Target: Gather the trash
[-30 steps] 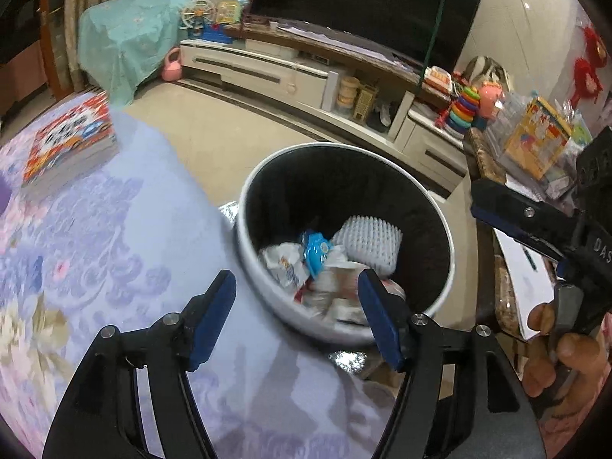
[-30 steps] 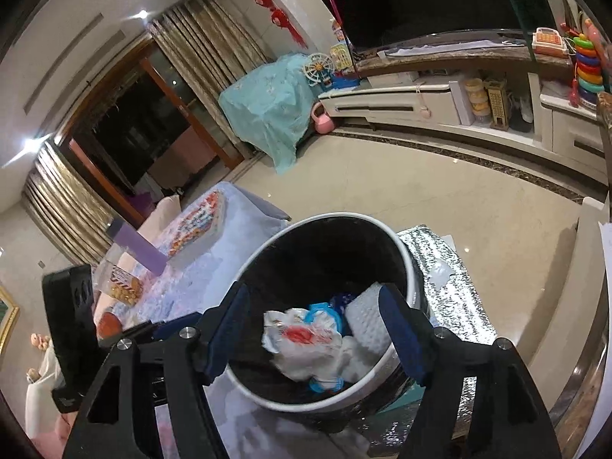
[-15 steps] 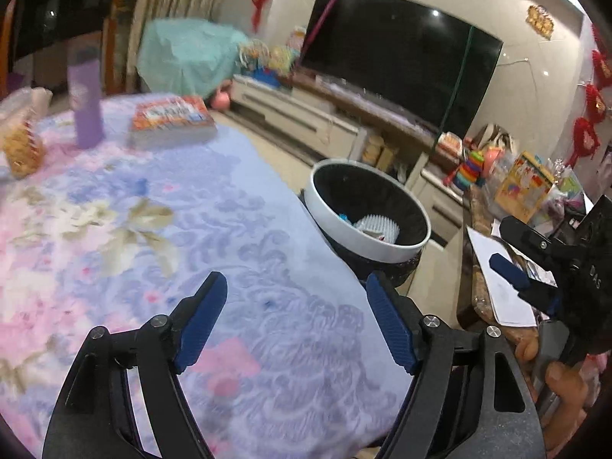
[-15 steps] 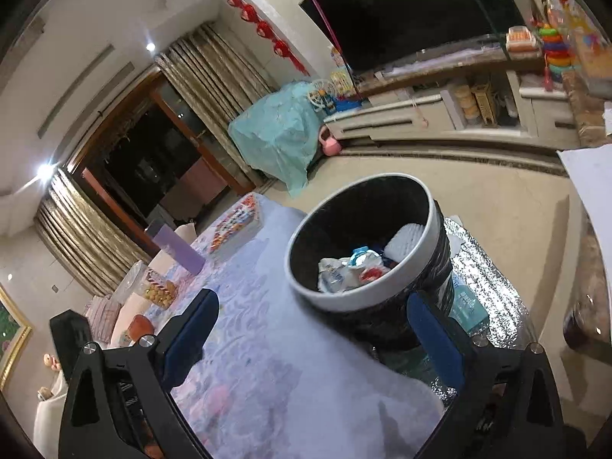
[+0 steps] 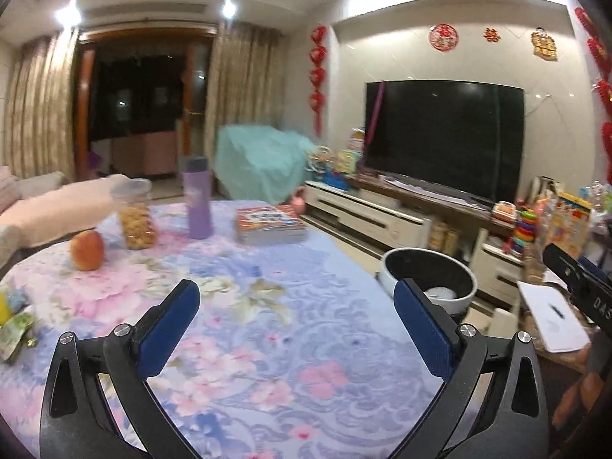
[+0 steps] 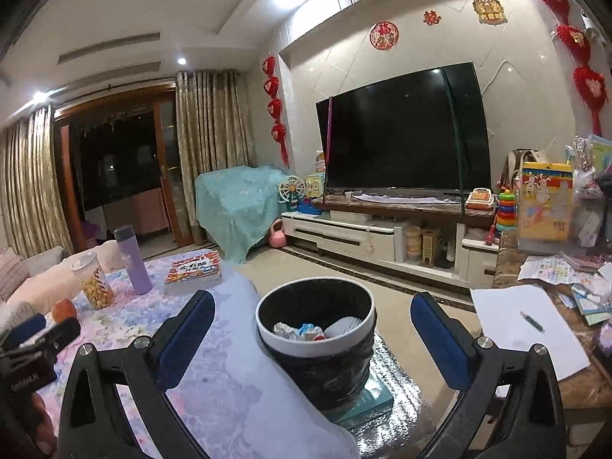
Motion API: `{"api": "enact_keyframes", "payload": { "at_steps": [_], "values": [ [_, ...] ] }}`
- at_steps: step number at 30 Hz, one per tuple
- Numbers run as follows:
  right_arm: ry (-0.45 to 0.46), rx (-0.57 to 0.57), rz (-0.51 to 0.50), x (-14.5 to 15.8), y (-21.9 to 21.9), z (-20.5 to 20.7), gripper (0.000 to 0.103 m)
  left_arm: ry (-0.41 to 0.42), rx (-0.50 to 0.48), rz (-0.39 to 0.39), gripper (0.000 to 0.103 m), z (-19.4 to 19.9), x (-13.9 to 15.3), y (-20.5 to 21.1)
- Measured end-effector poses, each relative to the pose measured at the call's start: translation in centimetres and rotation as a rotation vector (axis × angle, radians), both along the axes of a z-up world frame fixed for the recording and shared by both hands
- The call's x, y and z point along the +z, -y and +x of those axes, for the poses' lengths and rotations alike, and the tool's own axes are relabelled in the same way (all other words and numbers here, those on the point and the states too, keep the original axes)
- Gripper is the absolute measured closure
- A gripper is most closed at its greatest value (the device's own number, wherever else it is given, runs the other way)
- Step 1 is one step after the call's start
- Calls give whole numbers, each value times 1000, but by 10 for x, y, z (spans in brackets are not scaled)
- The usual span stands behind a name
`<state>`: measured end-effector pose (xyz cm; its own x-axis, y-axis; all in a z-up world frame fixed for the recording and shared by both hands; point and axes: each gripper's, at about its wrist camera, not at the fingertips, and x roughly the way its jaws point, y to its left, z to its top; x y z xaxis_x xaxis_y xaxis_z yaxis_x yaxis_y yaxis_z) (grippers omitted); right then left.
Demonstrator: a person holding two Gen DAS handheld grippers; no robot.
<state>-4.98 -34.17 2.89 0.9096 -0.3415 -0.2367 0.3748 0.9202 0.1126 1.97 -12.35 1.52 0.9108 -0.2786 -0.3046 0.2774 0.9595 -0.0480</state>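
Beside floral tablecloth point(image 6: 214, 375), trash bin point(image 6: 315, 340) sits between right gripper's point(image 6: 313, 331) spread jaws.

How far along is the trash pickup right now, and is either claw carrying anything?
Done: several crumpled wrappers and a white ribbed piece lie in the trash bin. In hand: nothing; the left claw and right claw are both open and empty. Left: at least the crumpled wrappers at the floral table's left edge. The apple, snack jar, bottle and book look like keepers.

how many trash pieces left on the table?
1 visible cluster: crumpled wrappers at the table's left edge, left wrist view. Partly cut off, so more may be hidden.
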Motion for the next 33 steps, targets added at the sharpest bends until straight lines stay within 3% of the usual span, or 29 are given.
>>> {"api": "enact_keyframes", "payload": {
  "at_steps": [8,33],
  "values": [
    [9,-9,-50,-18,-15,-11,0,6,28,-5,0,-7,-6,-11],
    [44,1,-64,-11,-20,-31,0,53,32,22,0,-43,2,-4]
  ]
}}
